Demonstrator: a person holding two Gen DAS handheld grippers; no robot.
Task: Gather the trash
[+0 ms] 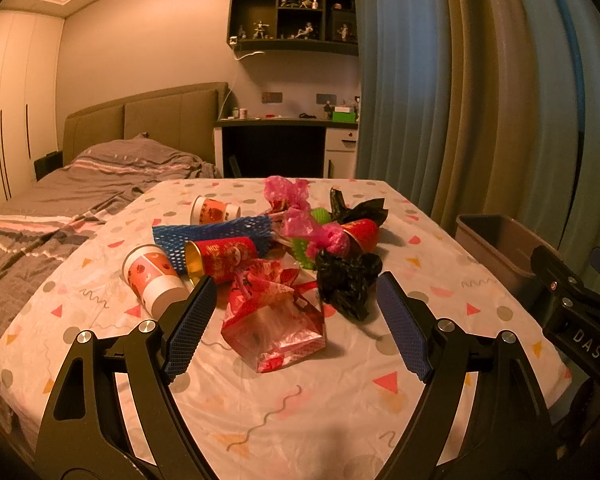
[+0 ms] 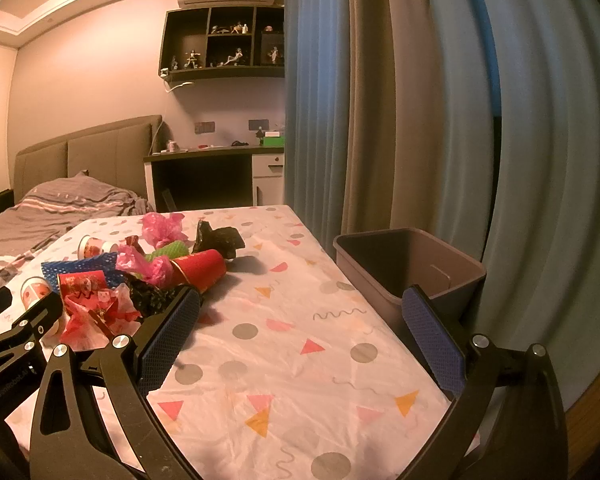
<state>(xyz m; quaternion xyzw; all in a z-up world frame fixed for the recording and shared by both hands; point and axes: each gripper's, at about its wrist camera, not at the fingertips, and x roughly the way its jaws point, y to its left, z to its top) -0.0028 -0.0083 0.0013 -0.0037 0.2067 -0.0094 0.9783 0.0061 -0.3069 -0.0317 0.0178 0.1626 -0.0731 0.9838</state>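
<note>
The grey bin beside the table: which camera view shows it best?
The right wrist view shows the grey bin best: its open top, inner walls and near side show, with only one corner behind a blue finger of the right gripper. In the left wrist view only its rim shows at the right edge, partly behind the right gripper.

bare cloth (image 2: 292, 360) before bin (image 2: 412, 268), trash pile (image 1: 284, 248) left

Trash heap (image 1: 284, 252) on table (image 1: 300, 408) centre, cups (image 1: 152, 276) lying at its left edge, crumpled bags (image 1: 346, 280) at its right, bin (image 2: 410, 268) beside table's right edge, curtain (image 2: 380, 120) behind bin, bed (image 1: 60, 200) left of table
</note>
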